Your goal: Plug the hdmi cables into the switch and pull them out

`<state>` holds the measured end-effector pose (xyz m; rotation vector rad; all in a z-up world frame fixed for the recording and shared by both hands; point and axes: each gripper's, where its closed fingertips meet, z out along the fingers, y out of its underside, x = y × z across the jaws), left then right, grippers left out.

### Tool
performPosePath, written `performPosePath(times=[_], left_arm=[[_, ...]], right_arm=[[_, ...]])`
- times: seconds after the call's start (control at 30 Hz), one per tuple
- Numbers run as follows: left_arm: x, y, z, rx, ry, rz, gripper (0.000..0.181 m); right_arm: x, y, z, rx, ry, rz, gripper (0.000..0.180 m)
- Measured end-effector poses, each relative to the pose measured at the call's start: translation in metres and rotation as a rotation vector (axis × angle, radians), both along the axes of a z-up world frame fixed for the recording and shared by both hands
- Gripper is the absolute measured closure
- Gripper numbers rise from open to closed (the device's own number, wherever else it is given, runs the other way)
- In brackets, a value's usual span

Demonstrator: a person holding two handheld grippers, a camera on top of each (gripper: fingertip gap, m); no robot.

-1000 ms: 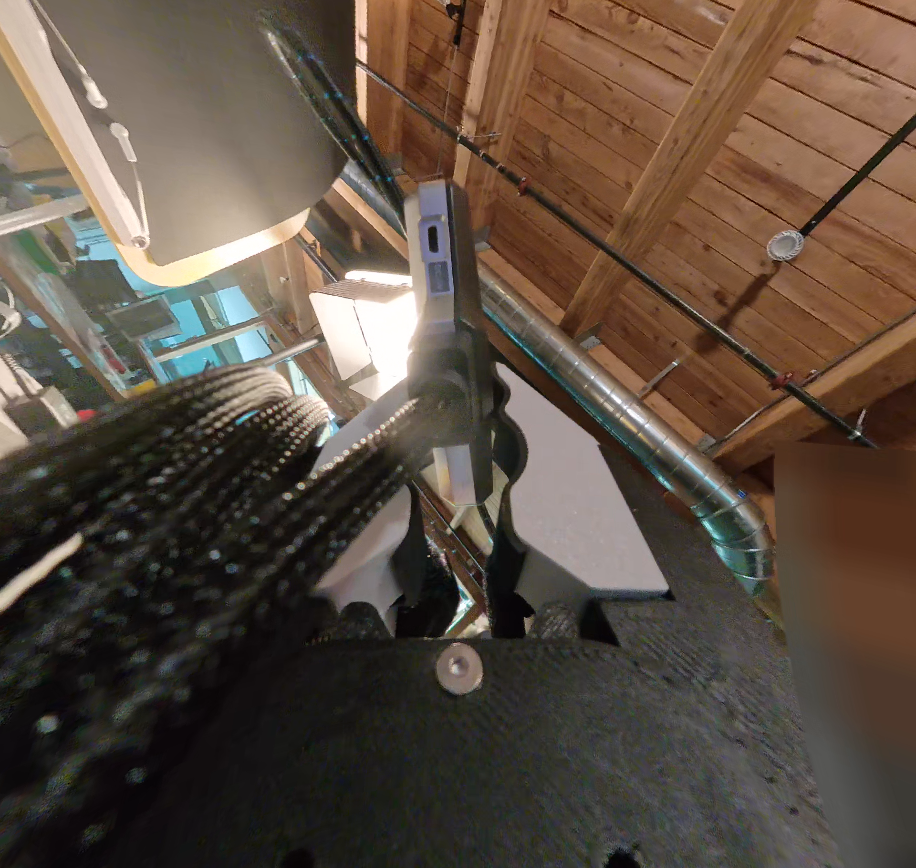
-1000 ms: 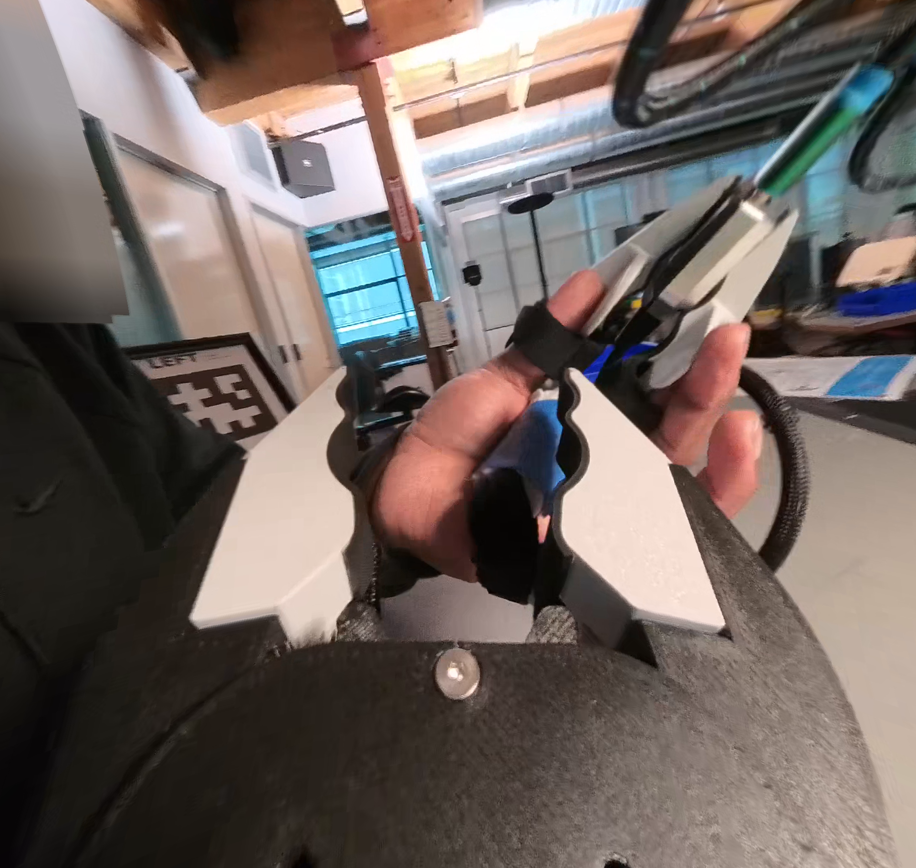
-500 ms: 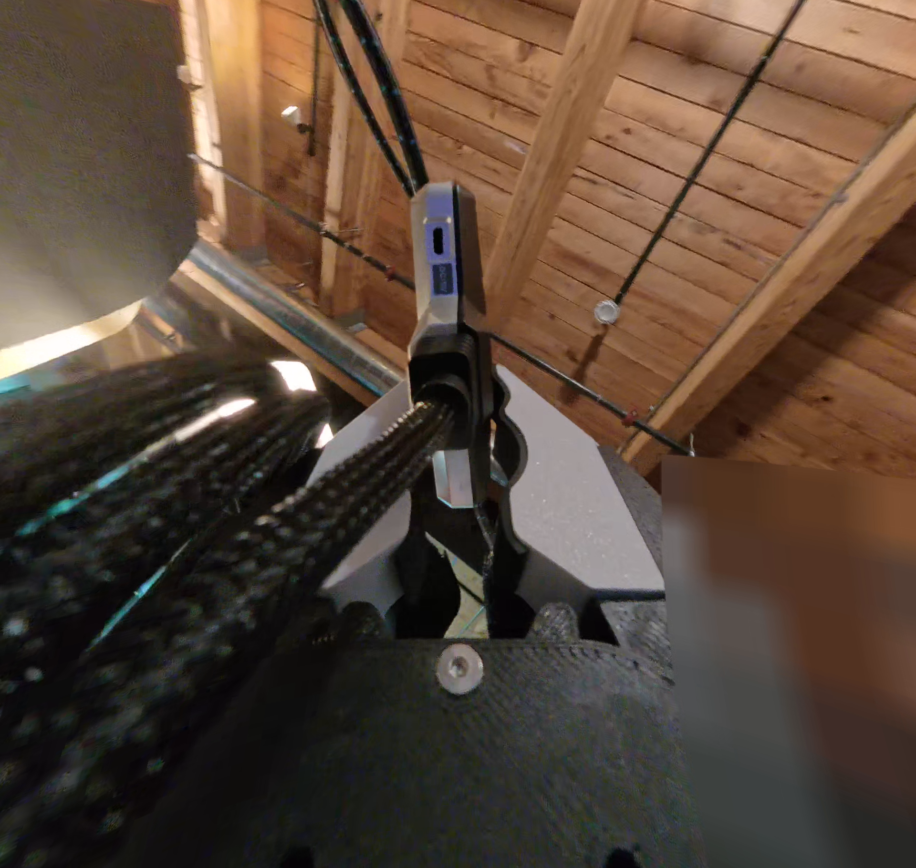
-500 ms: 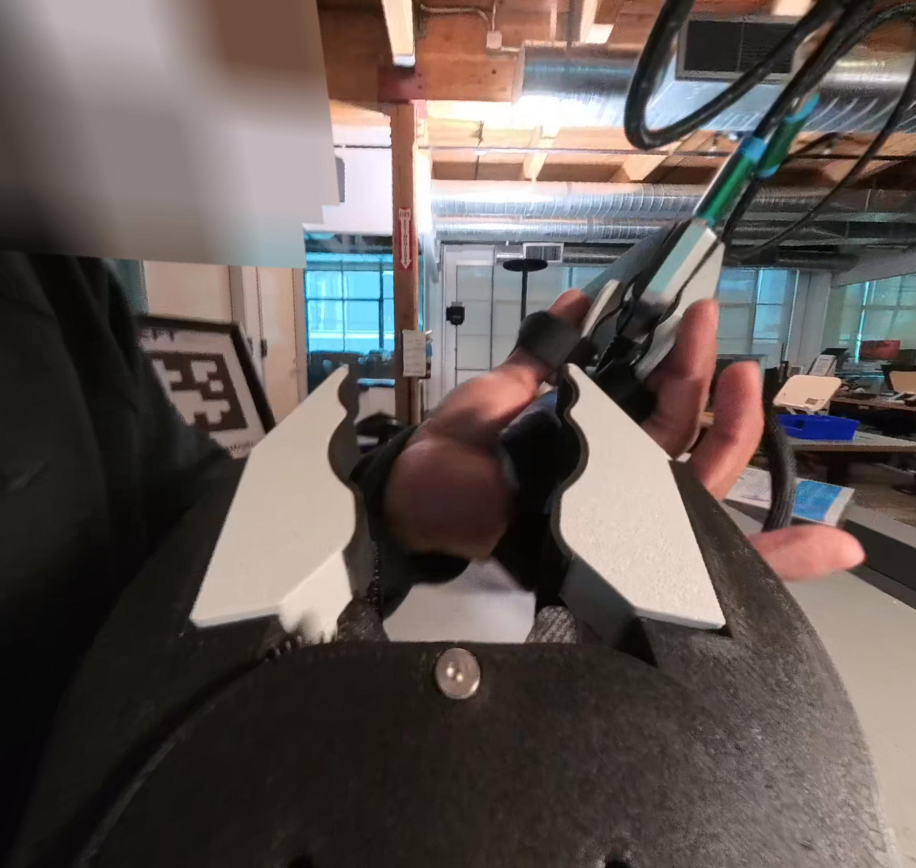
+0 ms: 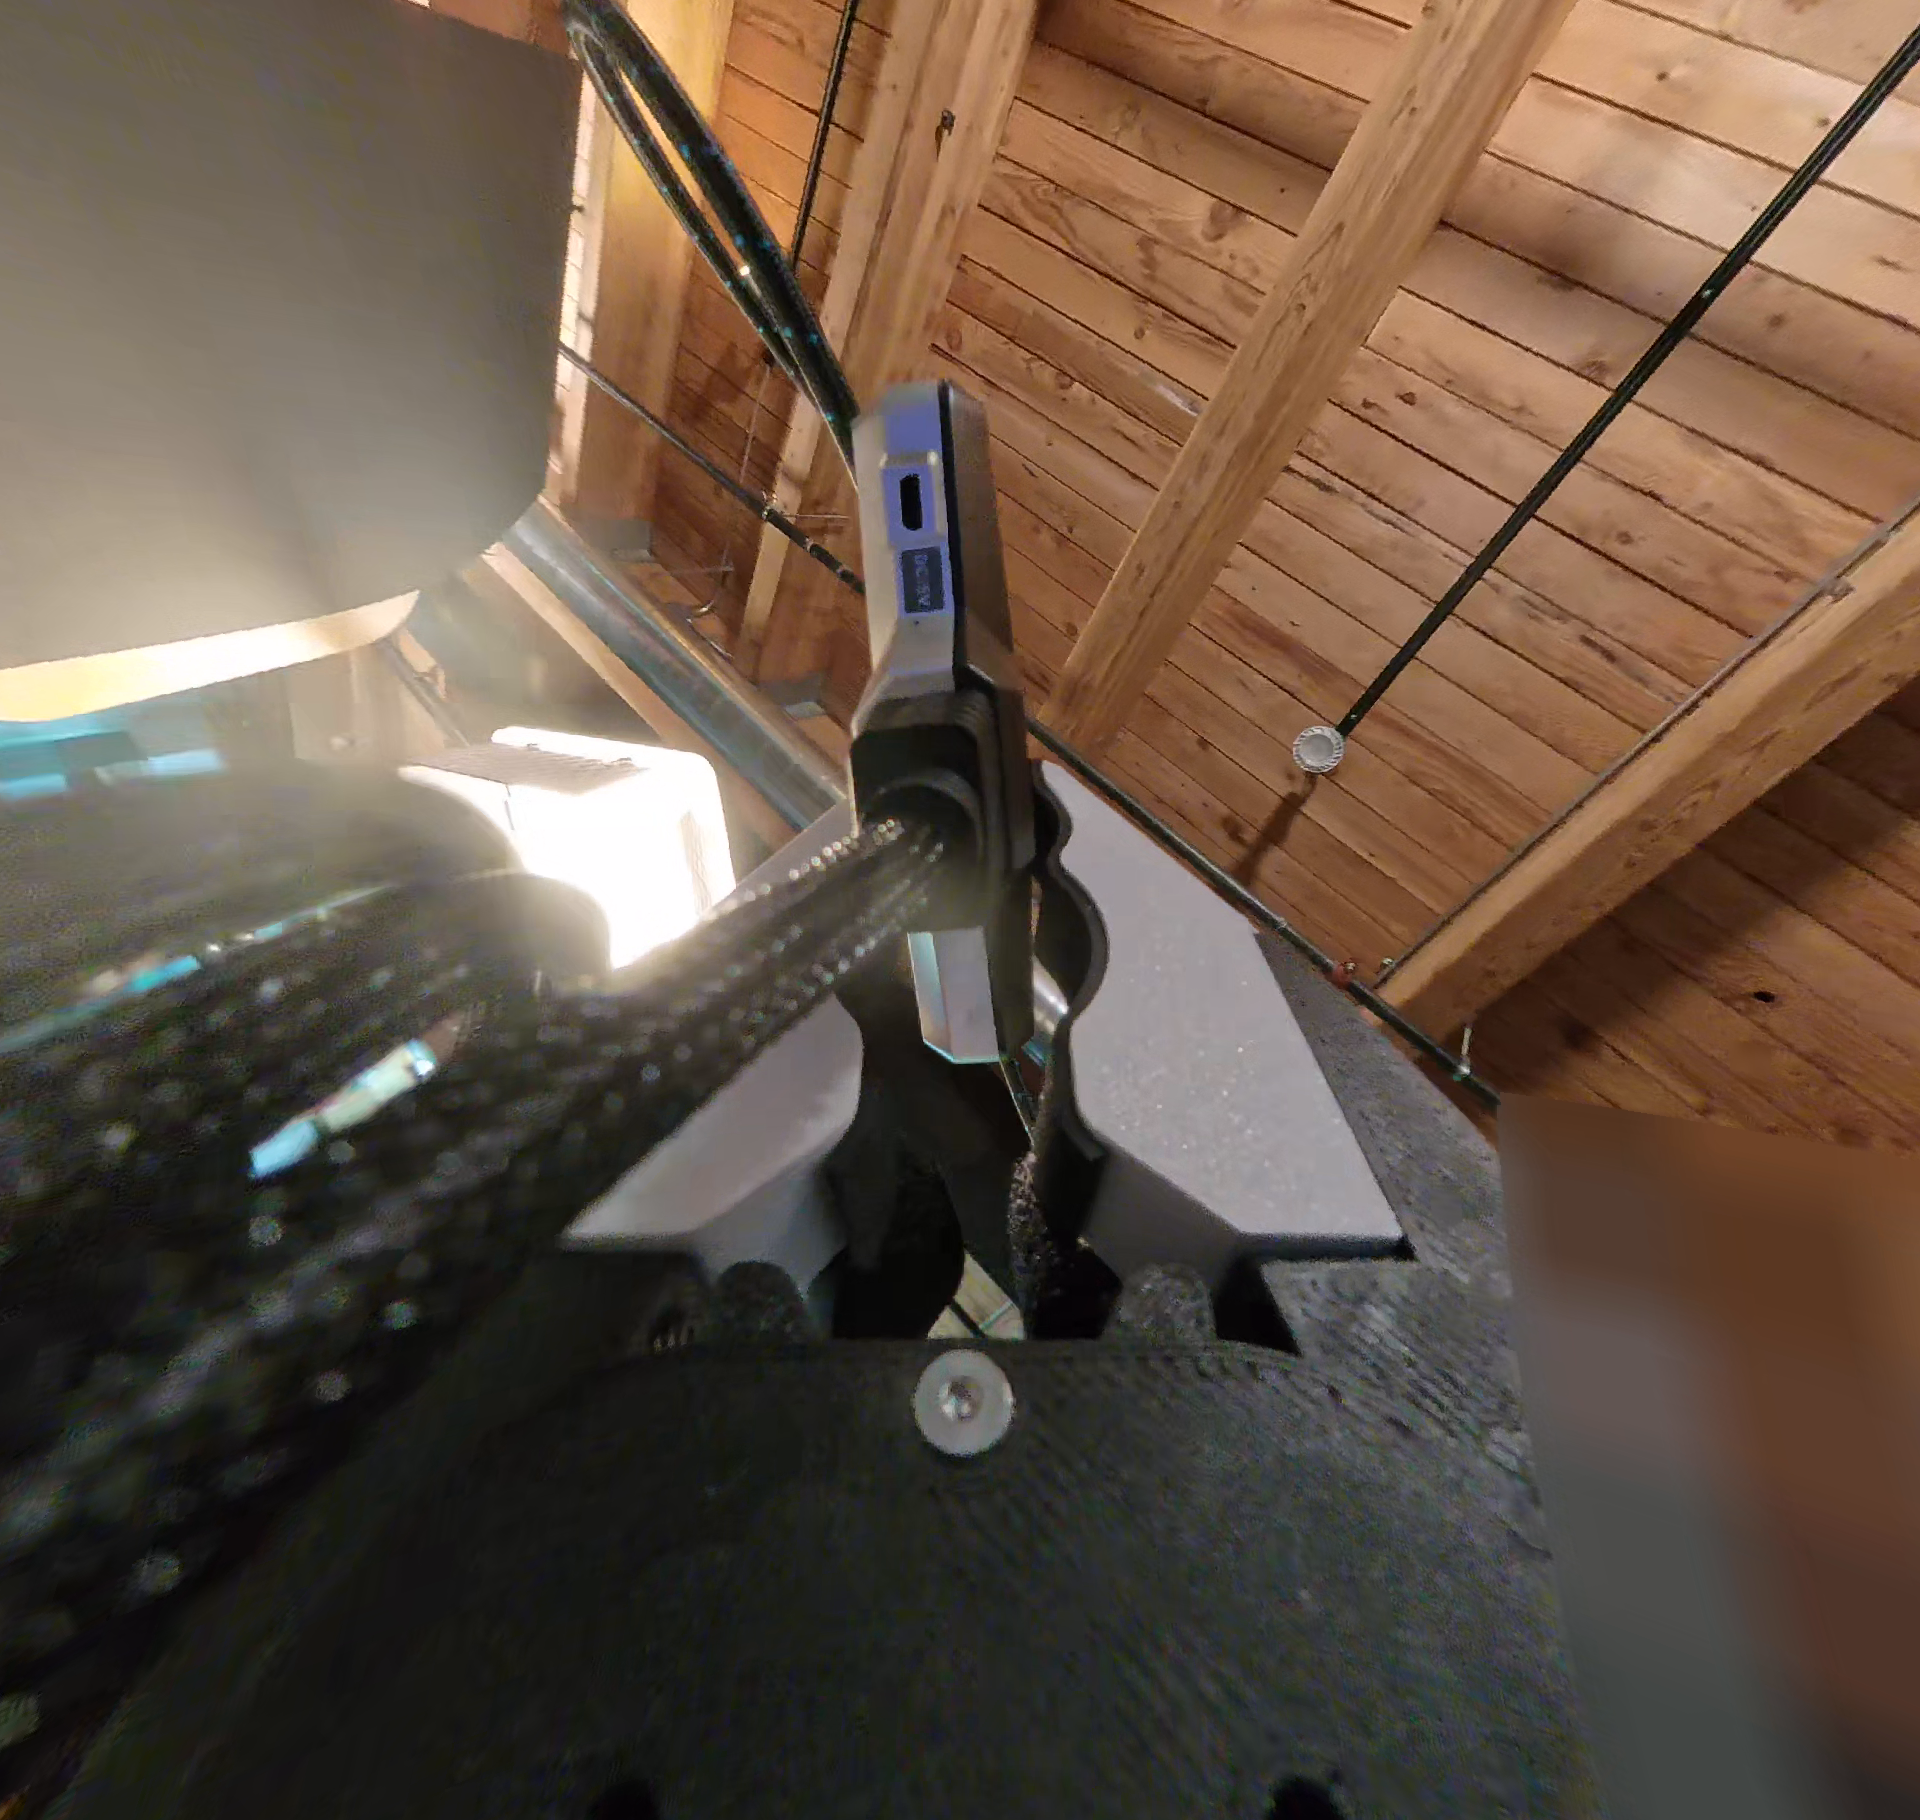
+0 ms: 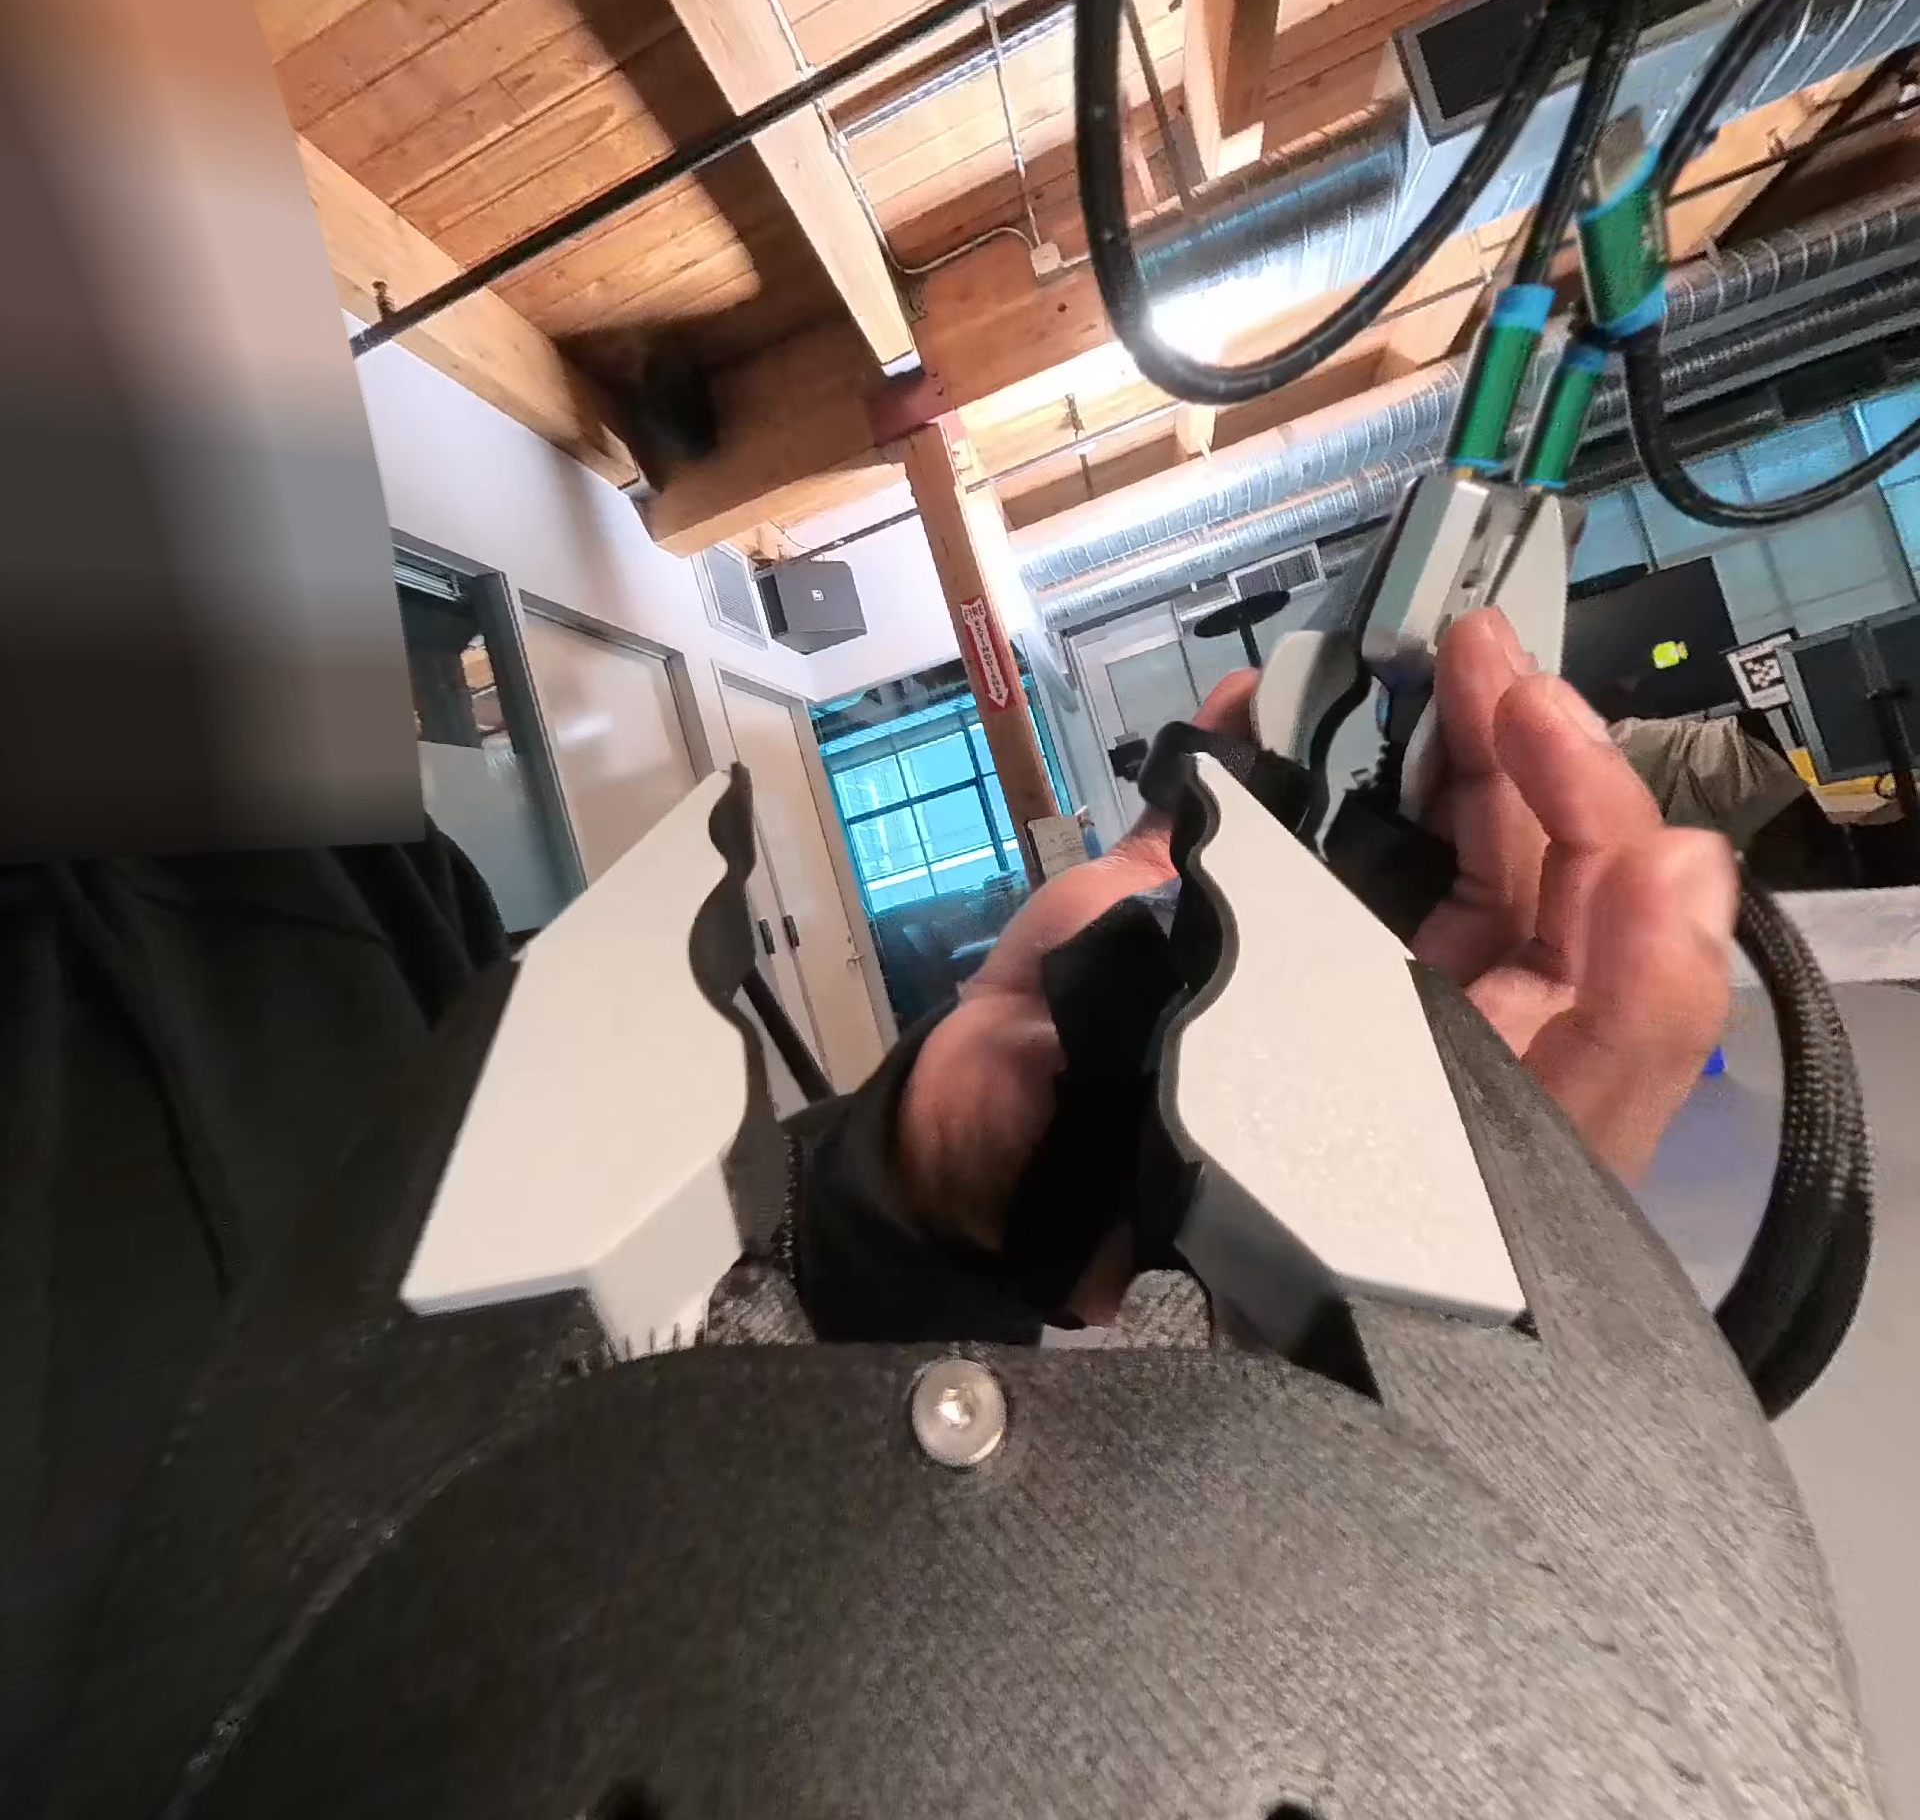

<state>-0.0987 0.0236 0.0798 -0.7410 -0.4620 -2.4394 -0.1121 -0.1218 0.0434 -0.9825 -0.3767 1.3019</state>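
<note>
My left tongs (image 5: 971,897) are clamped on the switch (image 5: 935,565), green plugs (image 6: 1496,399) at its 12 o'clock end, I think; right tongs (image 6: 966,897) gaping, empty.

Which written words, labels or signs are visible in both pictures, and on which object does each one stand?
I do not copy wording; only the bearers follow.
Small dark label: on the edge of the grey metal switch, below its port.
Red-and-white vertical sign: on the wooden post.
White paper note on that post: too small to read.

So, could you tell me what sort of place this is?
Probably an open-plan workshop or lab in a converted industrial building: exposed timber ceiling, bare metal ducts, glass-walled rooms and a fiducial marker.
</note>
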Motion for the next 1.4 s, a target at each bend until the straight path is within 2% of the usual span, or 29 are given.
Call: performPosePath(times=[0.13,0.2,0.23,0.27,0.3,0.37,0.43,0.53,0.6,0.7,0.8,0.9,1.07,1.13,1.23,1.4], left_arm=[[0.004,-0.005,-0.005,0.044,-0.024,-0.03,0.157],[0.009,-0.002,-0.008,0.096,0.055,0.016,0.157],[0.015,0.001,-0.01,0.133,0.125,0.038,0.157],[0.02,0.005,-0.013,0.178,0.201,0.058,0.157],[0.024,0.009,-0.016,0.232,0.279,0.092,0.157],[0.028,0.018,-0.025,0.353,0.463,0.163,0.158],[0.029,0.03,-0.04,0.445,0.67,0.227,0.158],[0.035,0.041,-0.078,0.561,0.994,0.258,0.159],[0.044,0.036,-0.102,0.622,1.121,0.19,0.157],[0.062,0.009,-0.132,0.687,1.155,-0.055,0.159],[0.075,-0.014,-0.148,0.723,1.153,-0.23,0.158],[0.082,-0.028,-0.155,0.73,1.13,-0.321,0.157],[0.09,-0.047,-0.162,0.772,1.099,-0.398,0.157],[0.091,-0.055,-0.163,0.797,1.075,-0.434,0.158],[0.091,-0.06,-0.163,0.825,1.071,-0.443,0.157],[0.087,-0.054,-0.166,0.773,1.062,-0.48,0.159]], right_arm=[[0.002,0.001,-0.011,-0.02,-0.046,-0.026,0.094],[0.001,0.011,-0.025,-0.055,-0.106,-0.043,0.099],[0.0,0.02,-0.037,-0.083,-0.165,-0.057,0.101],[-0.001,0.028,-0.049,-0.109,-0.235,-0.078,0.116],[0.0,0.034,-0.059,-0.127,-0.3,-0.112,0.122],[0.001,0.034,-0.072,-0.111,-0.438,-0.192,0.129],[0.0,0.028,-0.091,-0.049,-0.666,-0.265,0.136],[0.023,0.041,-0.099,0.067,-0.963,-0.542,0.139],[0.05,0.055,-0.094,0.115,-1.114,-0.721,0.142],[0.088,0.068,-0.096,0.099,-1.244,-0.851,0.144],[0.104,0.068,-0.116,0.079,-1.364,-0.794,0.138],[0.112,0.067,-0.129,0.118,-1.492,-0.8,0.126],[0.119,0.071,-0.149,0.049,-1.551,-0.777,0.126],[0.124,0.073,-0.155,0.043,-1.565,-0.787,0.132],[0.121,0.072,-0.153,0.107,-1.534,-0.791,0.153],[0.117,0.072,-0.153,0.175,-1.502,-0.794,0.166]])
